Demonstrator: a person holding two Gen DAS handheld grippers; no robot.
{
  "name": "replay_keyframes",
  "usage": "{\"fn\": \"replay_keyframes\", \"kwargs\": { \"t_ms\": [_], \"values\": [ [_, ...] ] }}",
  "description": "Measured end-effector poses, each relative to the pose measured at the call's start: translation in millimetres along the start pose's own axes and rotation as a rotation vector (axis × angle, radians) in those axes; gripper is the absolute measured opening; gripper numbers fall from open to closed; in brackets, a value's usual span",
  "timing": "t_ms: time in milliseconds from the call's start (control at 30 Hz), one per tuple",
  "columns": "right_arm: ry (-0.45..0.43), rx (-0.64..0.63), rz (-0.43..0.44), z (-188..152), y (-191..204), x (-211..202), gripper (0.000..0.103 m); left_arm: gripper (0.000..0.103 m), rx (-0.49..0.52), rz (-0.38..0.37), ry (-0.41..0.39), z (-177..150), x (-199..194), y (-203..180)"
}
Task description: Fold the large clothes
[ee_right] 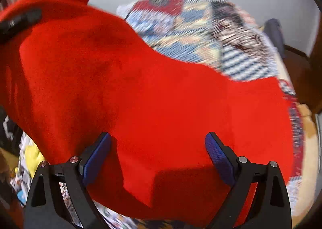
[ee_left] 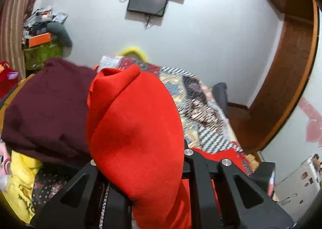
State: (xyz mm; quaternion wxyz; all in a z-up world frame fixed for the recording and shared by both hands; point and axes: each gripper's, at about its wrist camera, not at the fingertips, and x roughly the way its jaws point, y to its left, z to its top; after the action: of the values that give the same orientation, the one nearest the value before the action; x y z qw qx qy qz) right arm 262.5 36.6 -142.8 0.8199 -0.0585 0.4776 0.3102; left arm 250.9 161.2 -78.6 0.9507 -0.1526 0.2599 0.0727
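Left claw [ee_left: 145,168]: clamping together on a bunched fold of the red garment [ee_left: 138,128], lifting it above the bed [ee_left: 211,120].
Red garment: draping from the left claw down across the patterned bedspread [ee_right: 201,33].
Right claw [ee_right: 158,156]: standing wide apart, blue pads [ee_right: 219,160] hovering over the cloth, gripping nothing.

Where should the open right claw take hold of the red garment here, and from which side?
On the free folded corner of the red garment hanging between the right claw jaws, coming straight down from above. That edge sits doubled and loose over the patterned bedspread, while the left claw already bunches the far end.
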Motion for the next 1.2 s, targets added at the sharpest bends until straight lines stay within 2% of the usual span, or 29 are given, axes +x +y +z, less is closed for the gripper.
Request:
{"fn": "replay_keyframes", "kwargs": {
  "t_ms": [167, 267, 367, 533, 633, 700, 800, 867, 933, 1133, 1200],
  "values": [
    [0.105, -0.081, -0.027, -5, 18, 36, 0.097, 0.012, -0.033, 0.01, 0.078, -19, 22, 13],
    [0.092, -0.074, 0.022, -5, 7, 23, 0.096, 0.012, 0.002, 0.013, 0.072, -25, 16, -1],
    [0.061, -0.028, 0.062, -6, -11, -1, 0.095, 0.012, 0.023, -0.014, 0.074, -23, 17, -17],
    [-0.01, 0.035, -0.029, -23, -61, -46, 0.095, 0.012, 0.07, -0.069, 0.088, -22, 21, -61],
    [0.012, 0.076, -0.126, -43, -98, -53, 0.095, 0.012, 0.102, -0.112, 0.108, -24, 30, -90],
    [0.062, 0.126, -0.141, -58, -123, -43, 0.095, 0.012, 0.123, -0.146, 0.131, -28, 37, -111],
    [0.142, 0.237, -0.09, -78, -145, -18, 0.095, 0.012, 0.163, -0.203, 0.194, -40, 55, -147],
    [0.145, 0.316, -0.023, -85, -156, -8, 0.095, 0.012, 0.198, -0.227, 0.251, -52, 67, -169],
    [0.133, 0.332, 0.0, -86, -160, -11, 0.095, 0.012, 0.236, -0.249, 0.322, -69, 81, -187],
    [0.13, 0.321, -0.015, -98, -167, -25, 0.095, 0.012, 0.308, -0.297, 0.476, -114, 96, -199],
    [0.119, 0.316, -0.042, -105, -170, -34, 0.095, 0.016, 0.321, -0.306, 0.513, -121, 96, -198]
  ]
}}
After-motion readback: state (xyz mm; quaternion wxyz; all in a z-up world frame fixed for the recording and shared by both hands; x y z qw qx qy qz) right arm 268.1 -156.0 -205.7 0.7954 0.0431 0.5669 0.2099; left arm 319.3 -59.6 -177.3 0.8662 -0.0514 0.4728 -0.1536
